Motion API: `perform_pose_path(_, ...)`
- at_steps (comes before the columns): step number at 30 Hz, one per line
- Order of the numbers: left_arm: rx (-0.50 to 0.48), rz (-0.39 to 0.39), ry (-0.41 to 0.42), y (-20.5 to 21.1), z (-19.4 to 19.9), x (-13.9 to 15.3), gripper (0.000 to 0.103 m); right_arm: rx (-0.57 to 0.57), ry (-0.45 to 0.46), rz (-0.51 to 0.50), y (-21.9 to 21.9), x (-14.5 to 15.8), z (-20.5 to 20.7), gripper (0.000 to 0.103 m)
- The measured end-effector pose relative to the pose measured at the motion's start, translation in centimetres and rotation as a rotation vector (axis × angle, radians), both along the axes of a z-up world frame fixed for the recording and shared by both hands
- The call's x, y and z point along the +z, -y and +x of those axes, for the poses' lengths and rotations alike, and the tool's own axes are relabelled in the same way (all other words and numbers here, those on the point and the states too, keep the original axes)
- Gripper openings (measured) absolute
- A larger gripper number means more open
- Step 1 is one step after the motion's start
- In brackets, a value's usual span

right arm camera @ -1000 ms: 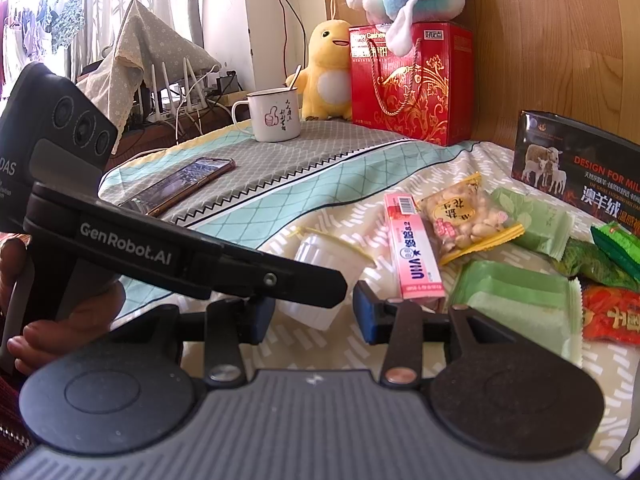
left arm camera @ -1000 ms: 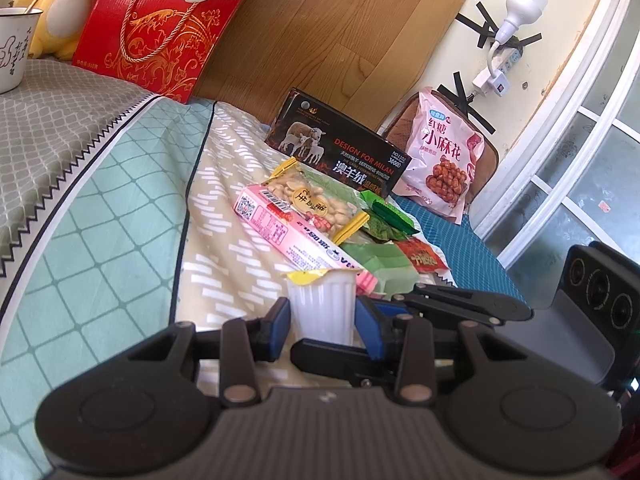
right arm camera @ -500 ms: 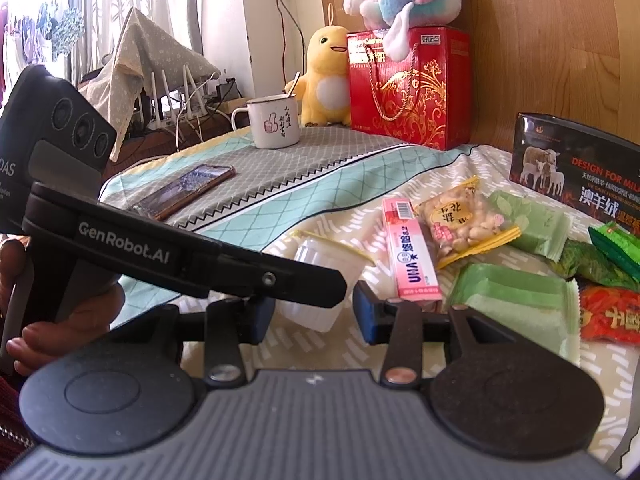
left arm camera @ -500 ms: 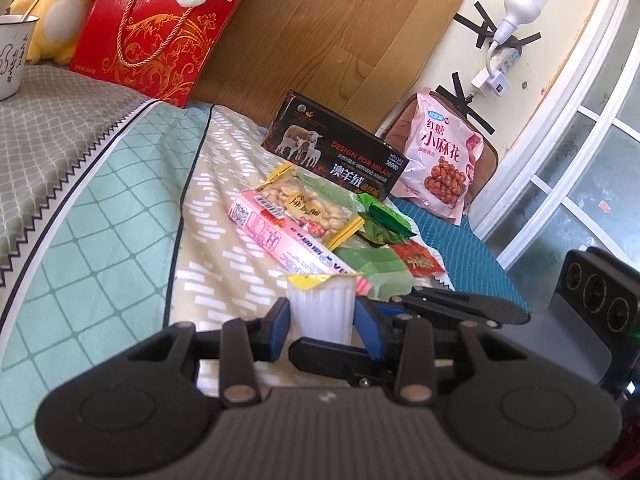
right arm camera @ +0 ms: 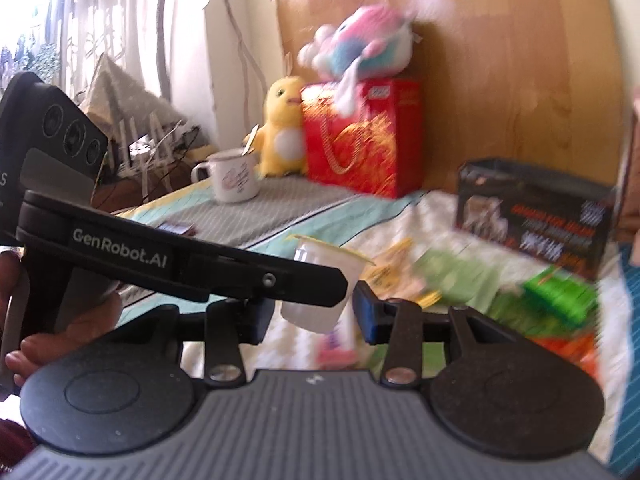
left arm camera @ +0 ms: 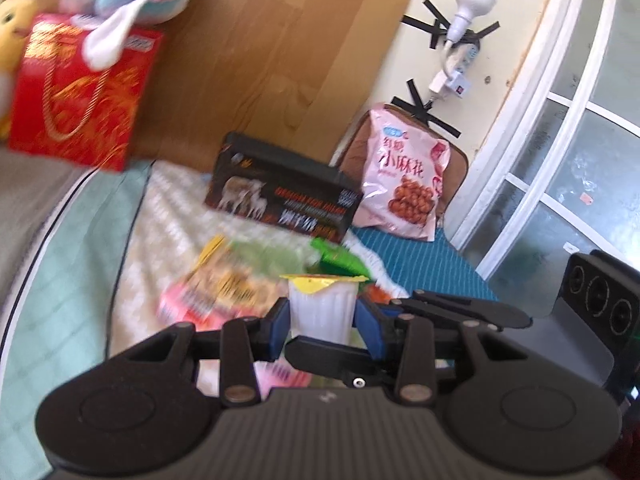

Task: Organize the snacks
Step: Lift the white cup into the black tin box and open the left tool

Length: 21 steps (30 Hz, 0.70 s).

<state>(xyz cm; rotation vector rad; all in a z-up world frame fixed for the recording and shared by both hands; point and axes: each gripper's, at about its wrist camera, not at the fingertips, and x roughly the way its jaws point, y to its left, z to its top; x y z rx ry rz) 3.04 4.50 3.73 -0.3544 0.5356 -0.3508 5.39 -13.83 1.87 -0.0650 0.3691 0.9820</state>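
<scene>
Both tongs tilt slightly downward: left (left arm camera: 323, 322) pinching jelly cup (left arm camera: 322, 306), right (right arm camera: 312, 312) spread.

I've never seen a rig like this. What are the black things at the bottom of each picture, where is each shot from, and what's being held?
Each black shape is a pair of hand-held tongs with a camera looking along its fingers. In the left wrist view, the left tongs grip a white jelly cup with a yellow lid. The right wrist view shows the right tongs, which hold nothing, with the cup in front. Snack packets, a black box and a pink bag lie on the bedspread.
</scene>
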Motion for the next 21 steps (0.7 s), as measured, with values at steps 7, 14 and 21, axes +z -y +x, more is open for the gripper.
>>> perform_pose_path(7, -0.048, 0.045, 0.037, 2.1, 6.7, 2.7, 0.037, -0.124, 0.077, 0.016, 1.3, 2.0, 4.3, 0.045)
perform_pose_path(14, -0.071, 0.044, 0.068, 3.3, 15.5, 4.5, 0.038, -0.22, 0.104, 0.044, 2.2, 3.5, 11.5, 0.046)
perform_pose_path(21, -0.039, 0.051, 0.013, 4.0, 23.8, 3.5, 0.044, -0.363, 0.111, -0.017, 1.8, 3.3, 18.5, 0.058)
